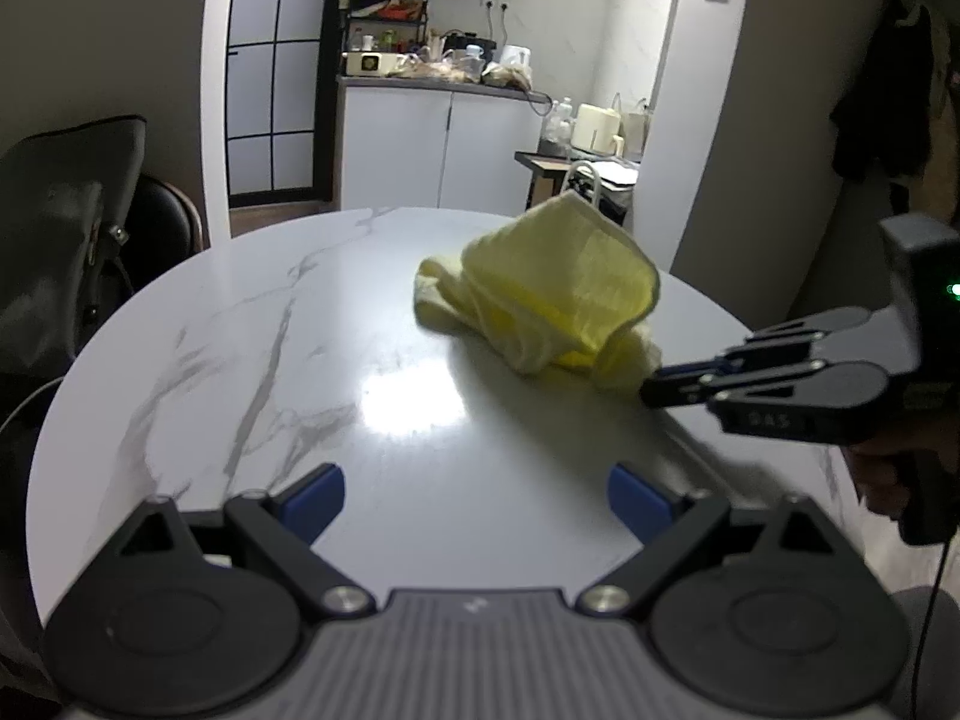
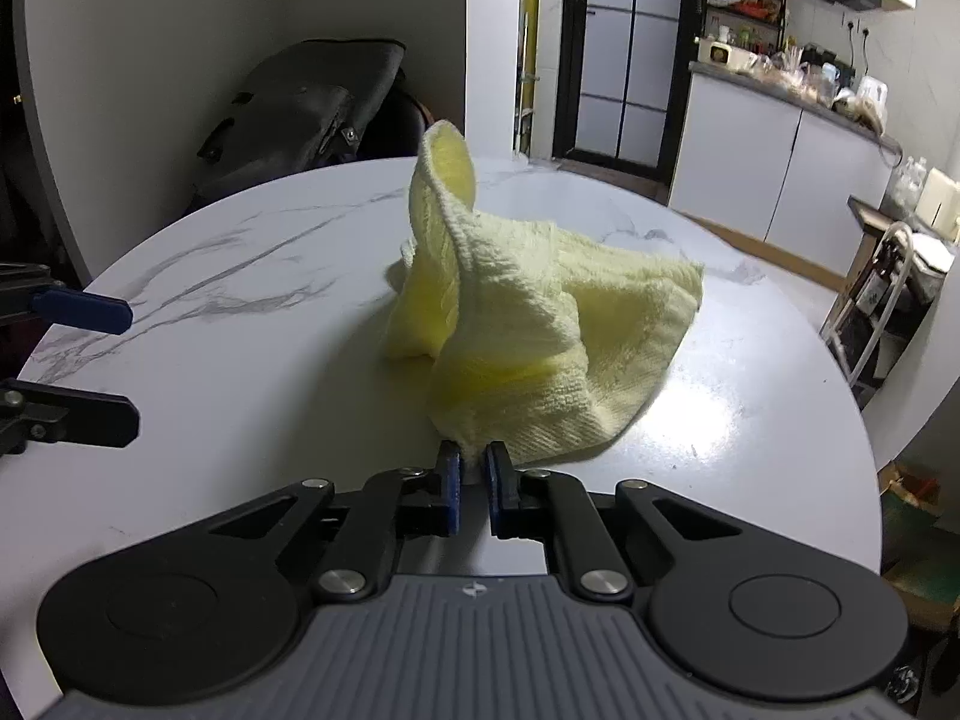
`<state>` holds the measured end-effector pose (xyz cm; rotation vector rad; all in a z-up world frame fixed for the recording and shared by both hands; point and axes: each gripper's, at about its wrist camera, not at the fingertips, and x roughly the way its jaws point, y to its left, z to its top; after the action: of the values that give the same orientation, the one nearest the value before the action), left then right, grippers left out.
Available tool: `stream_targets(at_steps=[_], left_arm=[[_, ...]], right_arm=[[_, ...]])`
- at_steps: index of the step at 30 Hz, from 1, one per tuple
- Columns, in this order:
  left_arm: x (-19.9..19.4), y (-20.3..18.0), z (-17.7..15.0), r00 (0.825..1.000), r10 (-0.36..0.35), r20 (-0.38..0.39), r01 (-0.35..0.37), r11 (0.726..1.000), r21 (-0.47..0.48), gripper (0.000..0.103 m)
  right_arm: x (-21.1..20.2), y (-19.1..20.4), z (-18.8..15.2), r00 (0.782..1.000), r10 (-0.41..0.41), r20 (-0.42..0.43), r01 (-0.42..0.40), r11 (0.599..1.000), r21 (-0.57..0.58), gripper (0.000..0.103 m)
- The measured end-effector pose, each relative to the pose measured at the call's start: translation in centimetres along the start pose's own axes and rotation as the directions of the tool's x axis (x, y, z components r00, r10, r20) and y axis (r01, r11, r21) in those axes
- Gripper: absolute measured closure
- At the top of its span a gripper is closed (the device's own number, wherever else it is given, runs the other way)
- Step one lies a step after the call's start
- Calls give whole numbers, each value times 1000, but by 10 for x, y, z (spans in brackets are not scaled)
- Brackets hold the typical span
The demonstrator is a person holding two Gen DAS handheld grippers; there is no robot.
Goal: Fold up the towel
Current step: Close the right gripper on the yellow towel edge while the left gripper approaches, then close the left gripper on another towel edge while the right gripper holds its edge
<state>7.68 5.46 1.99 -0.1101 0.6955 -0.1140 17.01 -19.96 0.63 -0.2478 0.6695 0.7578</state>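
On the round white marble-patterned worktop [image 2: 240,372], a crumpled pale yellow terry towel [image 2: 528,324] lies in a loose heap, roughly at the middle of the surface and somewhat toward the edge nearest the right gripper [image 2: 474,468]. One corner of the towel stands upright in a curled peak, and the rest spreads in thick folds down to the worktop. The right gripper's jaws are pressed together on a low corner of the towel, with a pinch of cloth showing between the blue pads [image 2: 451,480]; in the left wrist view the same gripper [image 1: 651,387] reaches in from the right side, its tip buried in the near lower part of the heap. The left gripper [image 1: 477,495] is held over the near edge of the worktop, well apart from the towel, with its jaws spread wide and nothing between the blue pads [image 1: 315,495]. From the right wrist view its two fingers [image 2: 84,309] poke in at the left border of the frame, apart from each other. A bright patch of lamp glare sits on the worktop between the left gripper and the towel. Beyond the far edge of the worktop a dark bag [image 2: 300,114] rests on a chair, and further back stand white kitchen cabinets [image 1: 438,147] with a cluttered counter top.
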Motion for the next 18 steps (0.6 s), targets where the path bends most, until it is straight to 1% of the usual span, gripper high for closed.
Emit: stream_targets(at_steps=[4, 7, 10, 12, 18], left_arm=[[3, -2, -2, 1000, -23, 1, 23, 1000, -15, 6], [5, -6, -5, 999, -44, 1, 44, 999, -20, 6], [2, -7, -4, 999, -41, 9, 42, 999, -17, 6], [0, -7, -2, 999, -37, 16, 38, 999, -15, 6], [-6, -6, 2, 999, -26, 35, 26, 1000, -7, 6]], right_arm=[[-17, 4, 6, 999, -9, 45, 10, 1000, -11, 93], [-32, 8, 16, 997, 2, 77, 0, 1000, -30, 93], [-45, 10, 28, 994, 33, 104, -29, 999, -38, 93], [-57, 13, 36, 991, 37, 126, -29, 998, -63, 93], [-80, 15, 50, 987, 37, 158, -21, 994, -104, 93]])
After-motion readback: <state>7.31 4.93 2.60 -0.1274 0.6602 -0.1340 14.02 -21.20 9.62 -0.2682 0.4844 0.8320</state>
